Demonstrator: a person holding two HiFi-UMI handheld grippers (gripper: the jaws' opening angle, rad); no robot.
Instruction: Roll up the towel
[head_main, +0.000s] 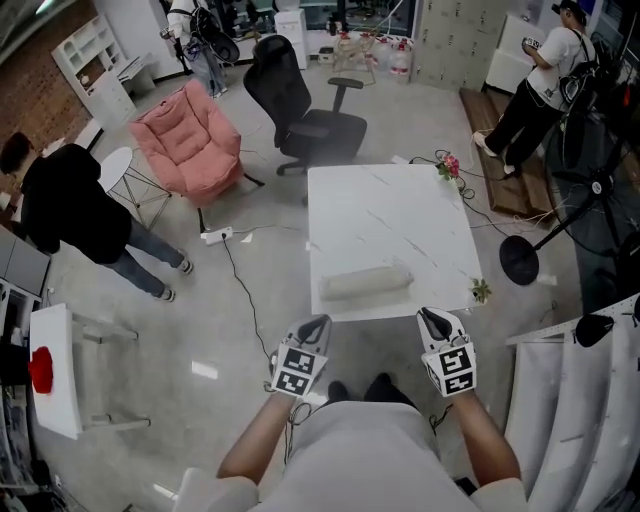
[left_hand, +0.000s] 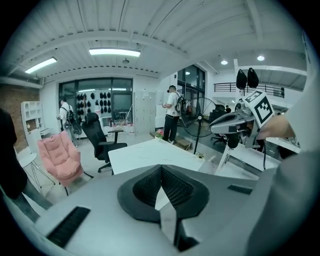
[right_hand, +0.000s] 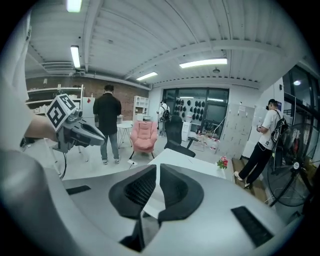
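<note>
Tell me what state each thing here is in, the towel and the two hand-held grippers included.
Towel: rolled up, lying on the table near the person's edge.
Left hand-held gripper: jaws together, empty.
Right hand-held gripper: jaws a slit apart, empty.
Black office chair: unoccupied.
Pink armchair: unoccupied.

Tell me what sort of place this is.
Probably an open-plan office or lab workspace: there is a black office chair, white shelving along the wall, and a pink armchair on bare floor.
</note>
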